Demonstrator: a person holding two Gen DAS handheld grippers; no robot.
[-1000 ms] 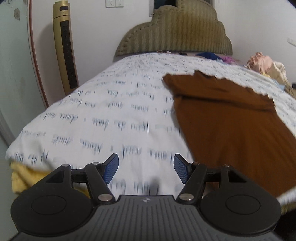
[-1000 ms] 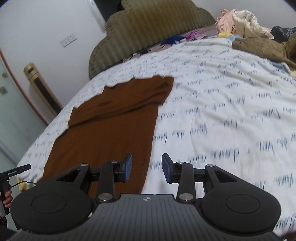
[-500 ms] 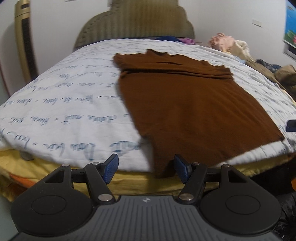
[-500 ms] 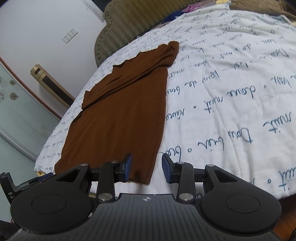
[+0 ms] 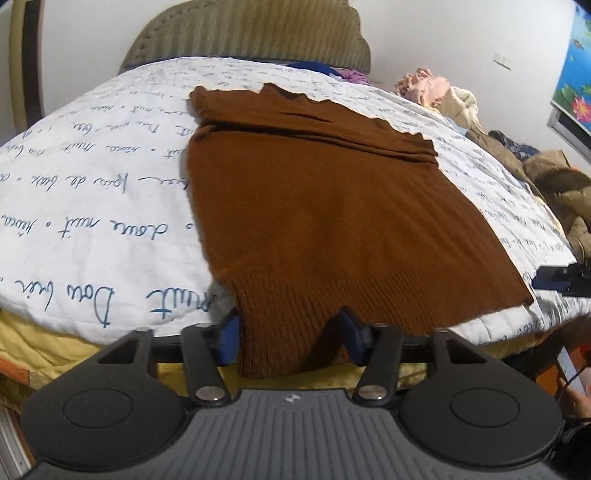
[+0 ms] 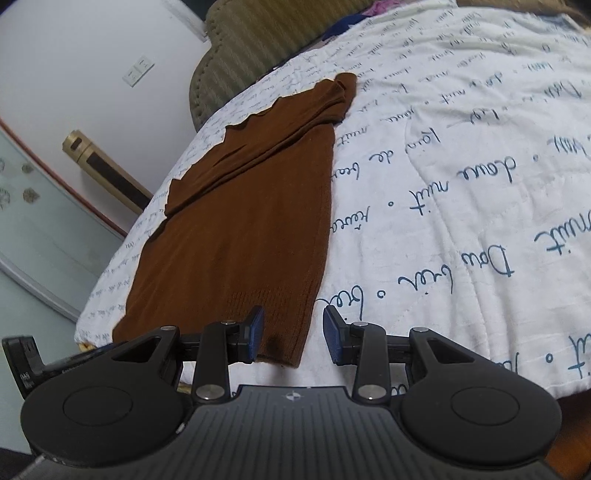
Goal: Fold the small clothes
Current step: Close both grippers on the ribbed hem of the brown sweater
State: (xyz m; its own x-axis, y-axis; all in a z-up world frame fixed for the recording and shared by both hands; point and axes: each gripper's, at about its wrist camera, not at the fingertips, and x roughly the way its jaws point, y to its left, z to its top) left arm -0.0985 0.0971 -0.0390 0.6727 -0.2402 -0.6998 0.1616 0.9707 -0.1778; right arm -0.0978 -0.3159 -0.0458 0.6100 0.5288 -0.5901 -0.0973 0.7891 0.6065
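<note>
A brown knit sweater (image 5: 325, 206) lies flat on the white quilt, its sleeves folded across the top and its ribbed hem at the bed's near edge. It also shows in the right wrist view (image 6: 243, 221). My left gripper (image 5: 291, 336) is open, and the hem's left corner hangs over the bed edge between its blue pads. My right gripper (image 6: 293, 338) is open at the hem's right corner, which lies between its pads. The right gripper's tip shows at the far right of the left wrist view (image 5: 561, 280).
The white quilt with blue script (image 5: 92, 206) covers the bed, over a yellow layer (image 5: 44, 350) at the near edge. An olive headboard (image 5: 251, 33) stands behind. A pile of clothes (image 5: 517, 147) lies at the right. A gold tower fan (image 6: 107, 173) stands by the wall.
Both grippers have moved in toward the sweater's hem at the near bed edge. The hem corners now sit between the open pads. The sweater has not moved.
</note>
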